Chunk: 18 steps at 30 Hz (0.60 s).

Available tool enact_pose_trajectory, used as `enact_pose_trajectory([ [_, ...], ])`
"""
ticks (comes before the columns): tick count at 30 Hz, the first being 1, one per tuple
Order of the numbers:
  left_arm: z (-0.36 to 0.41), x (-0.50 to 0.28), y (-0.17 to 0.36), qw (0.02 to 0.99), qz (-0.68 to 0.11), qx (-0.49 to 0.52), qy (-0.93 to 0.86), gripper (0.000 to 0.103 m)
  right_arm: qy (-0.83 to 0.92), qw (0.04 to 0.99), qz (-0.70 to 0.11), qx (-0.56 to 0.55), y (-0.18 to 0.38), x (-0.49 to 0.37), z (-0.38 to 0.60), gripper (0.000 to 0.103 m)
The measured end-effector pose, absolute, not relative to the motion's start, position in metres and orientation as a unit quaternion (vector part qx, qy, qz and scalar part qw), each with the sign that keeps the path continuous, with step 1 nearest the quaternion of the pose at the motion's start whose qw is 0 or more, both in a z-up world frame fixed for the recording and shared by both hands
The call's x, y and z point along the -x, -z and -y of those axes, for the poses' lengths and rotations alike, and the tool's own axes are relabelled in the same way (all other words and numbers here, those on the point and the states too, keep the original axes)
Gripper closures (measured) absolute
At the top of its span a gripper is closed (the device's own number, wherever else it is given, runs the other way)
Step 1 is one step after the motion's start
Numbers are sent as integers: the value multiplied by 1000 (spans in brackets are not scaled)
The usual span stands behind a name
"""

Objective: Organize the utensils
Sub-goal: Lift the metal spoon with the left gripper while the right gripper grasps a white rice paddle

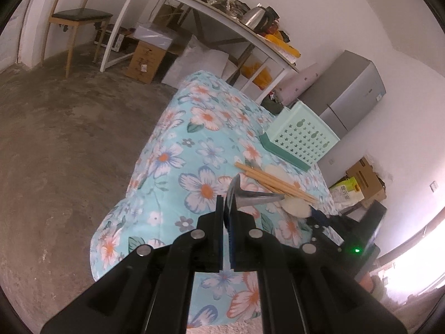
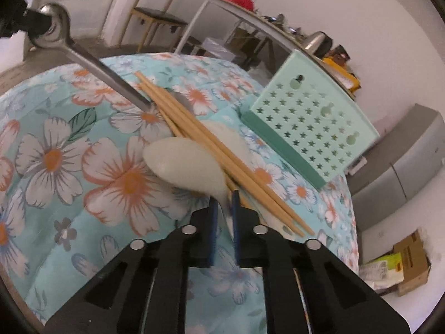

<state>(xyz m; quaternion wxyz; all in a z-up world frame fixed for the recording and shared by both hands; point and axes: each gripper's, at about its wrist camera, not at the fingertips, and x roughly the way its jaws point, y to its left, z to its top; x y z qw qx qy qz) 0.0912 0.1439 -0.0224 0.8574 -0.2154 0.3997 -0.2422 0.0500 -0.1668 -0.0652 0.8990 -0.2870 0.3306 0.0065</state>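
My left gripper (image 1: 226,199) is shut on the bowl of a metal spoon (image 1: 251,194), whose handle slants down to the floral cloth; the spoon also shows in the right wrist view (image 2: 83,55). My right gripper (image 2: 224,194) is shut on the handle of a white ceramic spoon (image 2: 183,164), held just above the cloth. Several wooden chopsticks (image 2: 211,144) lie in a bundle beside it, over a second white spoon (image 2: 233,139). A mint green utensil holder (image 2: 311,128) lies on its side to the right; it also shows in the left wrist view (image 1: 300,142).
The table (image 1: 172,161) is covered by a blue floral cloth. Behind it stand a white desk (image 1: 222,27) with clutter, a wooden chair (image 1: 78,16), cardboard boxes (image 1: 144,58) and a grey cabinet (image 1: 350,89). The floor is bare concrete.
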Motion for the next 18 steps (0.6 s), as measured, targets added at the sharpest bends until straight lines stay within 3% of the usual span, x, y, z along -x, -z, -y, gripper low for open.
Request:
enact_pose_trajectory([
  [4,-145,-92,18,861,-393,218,237,101,9,917,-316,244,48,-41,180,100],
  [12,-125,-101,-26,876,-330,231,266,101,-1,957,-289,30,-10,-28,239,101],
  [18,-69,-126,-90,915,-260,135,275,101,0,970,-238,-56,-43,-23,271,101],
])
